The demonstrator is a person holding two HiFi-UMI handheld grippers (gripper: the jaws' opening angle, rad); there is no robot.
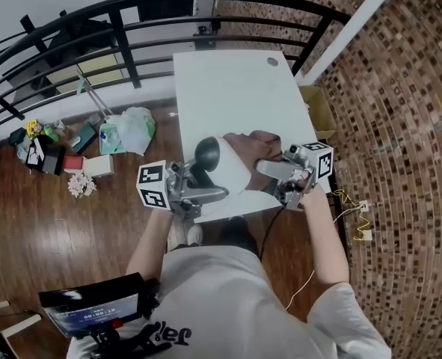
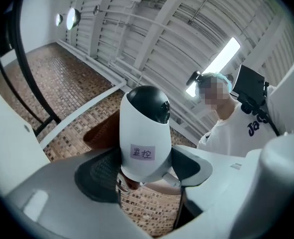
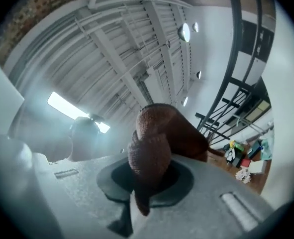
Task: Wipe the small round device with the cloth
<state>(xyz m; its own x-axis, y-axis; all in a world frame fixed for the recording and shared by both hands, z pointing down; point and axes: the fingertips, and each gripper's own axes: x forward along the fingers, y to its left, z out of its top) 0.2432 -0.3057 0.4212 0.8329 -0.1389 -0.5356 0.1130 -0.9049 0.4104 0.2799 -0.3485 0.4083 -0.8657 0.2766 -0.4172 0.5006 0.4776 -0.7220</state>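
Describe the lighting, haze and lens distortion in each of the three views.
Head view: even light, sharp, but the fisheye bows the black railing. Left gripper view: the white device is crisp; the ceiling light strip behind it blows out. Right gripper view: milky haze on the left, a blooming light; the brown cloth is fairly clear.

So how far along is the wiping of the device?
Both pick-ups look done: the left claw grips the device, held off the table, and the right claw grips the cloth. In hand: the cloth looks pressed against the device's side. How much is wiped I can't tell; putting both down probably remains.
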